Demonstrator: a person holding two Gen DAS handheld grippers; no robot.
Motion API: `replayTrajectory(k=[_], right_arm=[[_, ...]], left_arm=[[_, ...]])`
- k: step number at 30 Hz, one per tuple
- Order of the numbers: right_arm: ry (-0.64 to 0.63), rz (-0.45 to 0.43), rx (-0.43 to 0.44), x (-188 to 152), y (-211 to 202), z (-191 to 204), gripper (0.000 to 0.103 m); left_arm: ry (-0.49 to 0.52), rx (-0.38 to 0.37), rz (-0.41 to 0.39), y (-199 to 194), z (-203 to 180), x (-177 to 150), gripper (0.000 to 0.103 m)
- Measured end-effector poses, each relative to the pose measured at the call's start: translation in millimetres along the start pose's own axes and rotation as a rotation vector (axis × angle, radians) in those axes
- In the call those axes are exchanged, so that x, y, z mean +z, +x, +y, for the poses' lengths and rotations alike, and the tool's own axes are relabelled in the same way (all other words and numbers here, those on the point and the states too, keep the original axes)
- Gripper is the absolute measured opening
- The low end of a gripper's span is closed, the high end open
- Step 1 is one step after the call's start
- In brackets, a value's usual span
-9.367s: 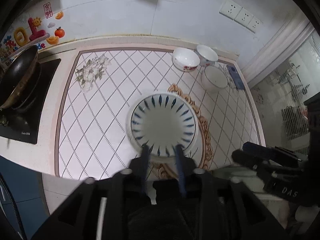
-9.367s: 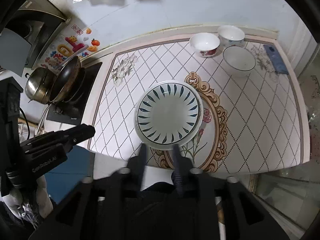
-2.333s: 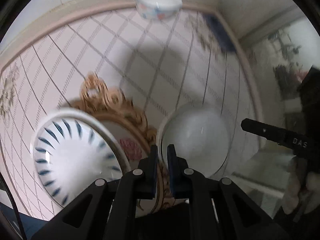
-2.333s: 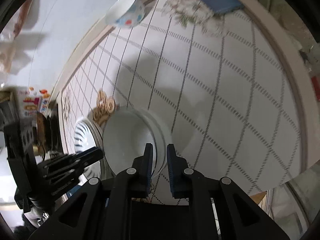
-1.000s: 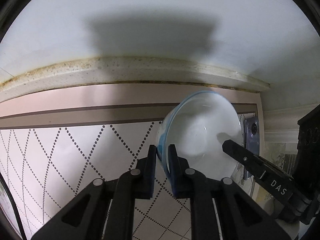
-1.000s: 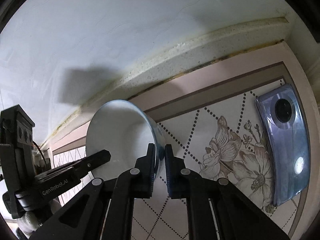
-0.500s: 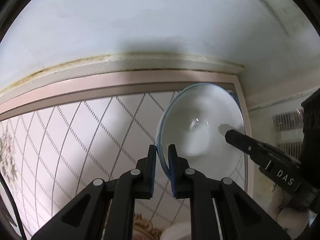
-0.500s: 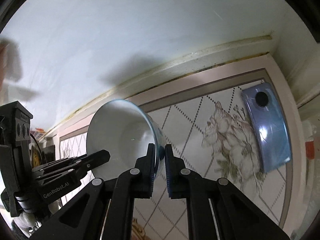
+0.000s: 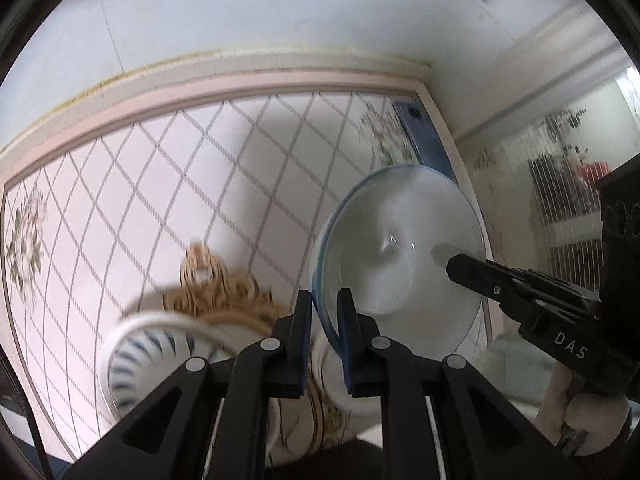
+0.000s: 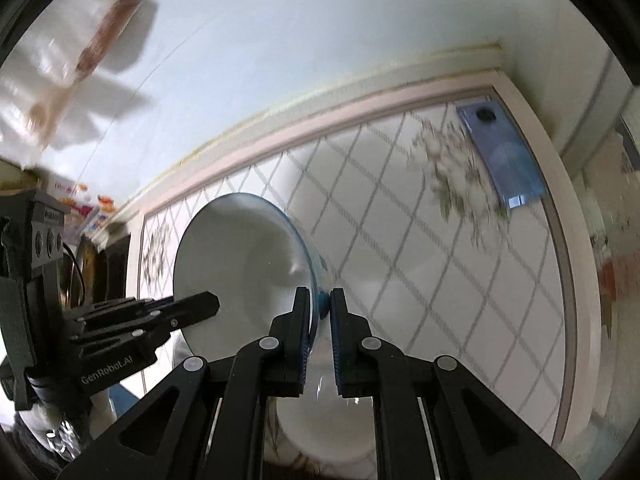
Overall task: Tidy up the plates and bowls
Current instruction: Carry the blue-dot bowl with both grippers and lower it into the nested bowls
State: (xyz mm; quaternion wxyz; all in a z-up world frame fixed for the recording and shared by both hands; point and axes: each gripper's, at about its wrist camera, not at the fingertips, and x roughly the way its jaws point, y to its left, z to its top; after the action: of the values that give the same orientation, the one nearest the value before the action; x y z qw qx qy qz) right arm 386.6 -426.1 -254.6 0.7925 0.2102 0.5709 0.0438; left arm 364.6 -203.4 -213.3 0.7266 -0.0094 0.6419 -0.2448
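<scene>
Both grippers had carried the blue-rimmed bowl back from the far wall; left gripper and right gripper fingers stayed clamped on opposite rims above the table.

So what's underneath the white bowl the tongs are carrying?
Under the bowl, partly showing, sits another white bowl on the patterned countertop. Most of it is covered, so its contents cannot be seen.

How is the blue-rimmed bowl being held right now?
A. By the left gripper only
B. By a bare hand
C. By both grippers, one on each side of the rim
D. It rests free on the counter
C: the left gripper and right gripper each pinch the rim of the blue-rimmed bowl on opposite sides.
</scene>
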Motion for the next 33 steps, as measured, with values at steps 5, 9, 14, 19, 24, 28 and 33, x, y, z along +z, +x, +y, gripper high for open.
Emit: replayTrajectory(k=[5,9,14,19,24,28,33], right_arm=[[0.017,0.026,-0.005,-53,-10,-1,0.011],[0.044,0.047,-0.010,-82,-10,-8,0.011],[0.070,0.070,-0.020,-108,-7,-18,0.011],[0.101,0.084,-0.021,-121,1,-28,0.011],[0.113,0.086,-0.021,-124,6,-36,0.011],[0.116,0.087,-0.017,-122,8,-40,0.011],[0.114,0.097,-0.016,-119,14,-43,0.011]], left_arm=[[0.025,0.003,0.033,4,-7,-40,0.011],[0.048,0.014,0.067,17,-14,-61,0.011],[0.072,0.036,0.093,32,-19,-73,0.011],[0.106,0.066,0.107,40,-25,-81,0.011],[0.117,0.087,0.114,49,-30,-80,0.011],[0.122,0.104,0.114,55,-32,-79,0.011],[0.120,0.118,0.124,61,-31,-75,0.011]])
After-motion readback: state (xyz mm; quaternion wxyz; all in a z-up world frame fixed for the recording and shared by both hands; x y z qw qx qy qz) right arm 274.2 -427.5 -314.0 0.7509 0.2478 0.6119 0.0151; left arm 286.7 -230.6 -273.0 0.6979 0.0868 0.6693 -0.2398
